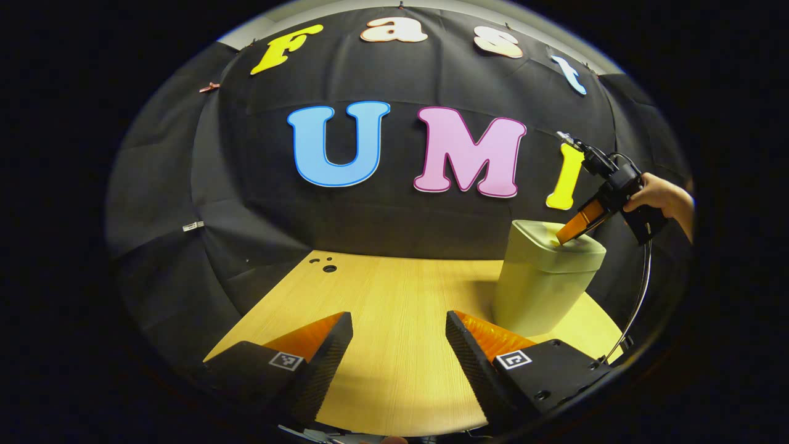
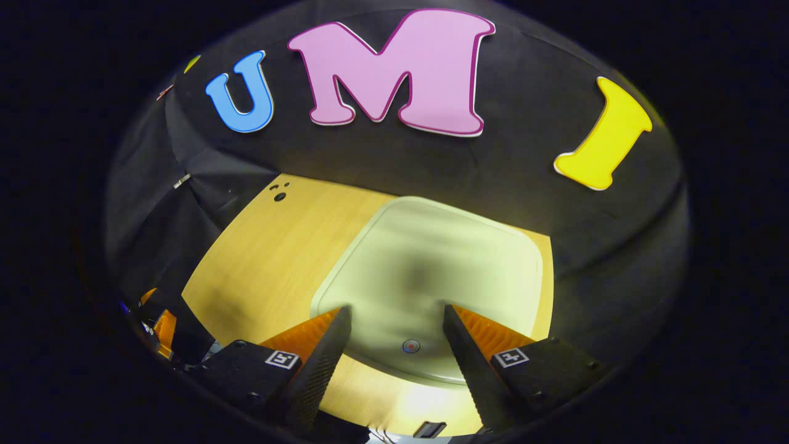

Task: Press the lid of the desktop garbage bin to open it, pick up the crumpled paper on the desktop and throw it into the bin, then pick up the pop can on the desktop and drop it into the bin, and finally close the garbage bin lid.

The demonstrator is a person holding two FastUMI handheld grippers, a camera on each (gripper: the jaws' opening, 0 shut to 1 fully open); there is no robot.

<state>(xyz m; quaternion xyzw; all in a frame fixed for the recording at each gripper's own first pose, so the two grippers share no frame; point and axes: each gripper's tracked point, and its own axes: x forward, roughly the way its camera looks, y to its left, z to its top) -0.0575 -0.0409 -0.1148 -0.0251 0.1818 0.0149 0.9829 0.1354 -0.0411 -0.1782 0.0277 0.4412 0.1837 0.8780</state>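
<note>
Both tools agape | right tool [image 2: 396, 317] over shut bin lid [image 2: 431, 271] | left tool [image 1: 399, 324] above bare desk [image 1: 394, 290]

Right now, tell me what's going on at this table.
A person holds a gripper in each hand. The right gripper is down at the lid of the bin, which looks shut, with its fingers apart on either side of the lid's small round button. The left gripper hangs open over the bare table, holding nothing. Whether the right fingers actually touch the lid I can't tell.
</note>
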